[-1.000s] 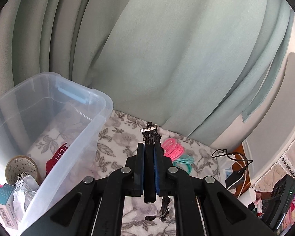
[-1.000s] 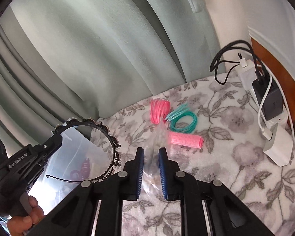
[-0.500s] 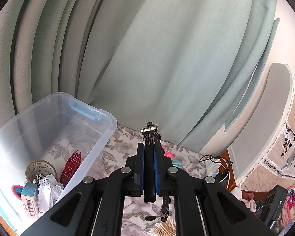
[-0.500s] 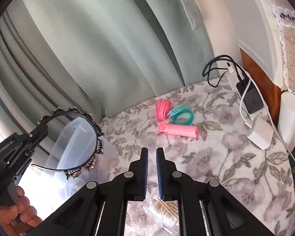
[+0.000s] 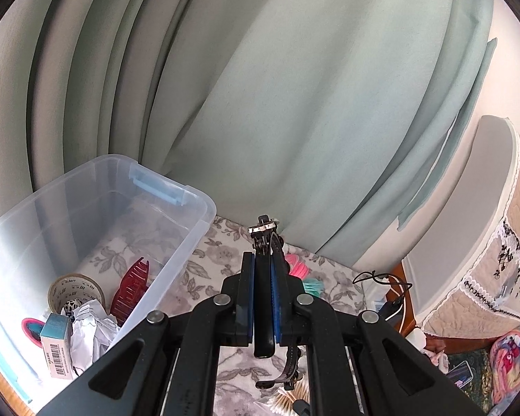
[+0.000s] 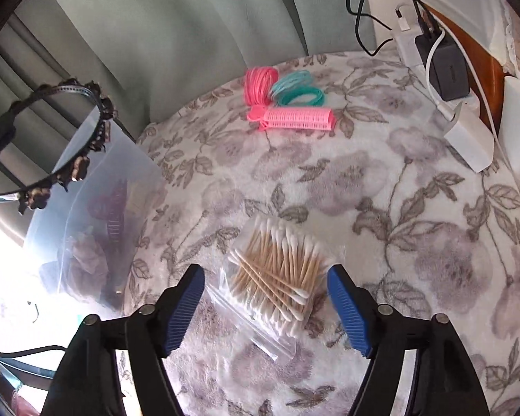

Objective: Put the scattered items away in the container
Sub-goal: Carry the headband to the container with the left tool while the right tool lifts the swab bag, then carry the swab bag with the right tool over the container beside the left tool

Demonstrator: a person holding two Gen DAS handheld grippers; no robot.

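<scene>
Claw clip (image 5: 130, 289), tape roll (image 5: 75, 290), small box (image 5: 57, 346) inside clear bin (image 5: 194, 242).

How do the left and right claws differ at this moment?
The left claw is shut on the black headband, held above the clear bin; the right claw holds nothing. Its jaws are opening either side of the cotton swab bag on the floral cloth. Both have blue pads.

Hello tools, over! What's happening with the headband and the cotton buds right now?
Left tool shut on headband. Right tool opening over cotton bud bag. Nothing blocking.
</scene>
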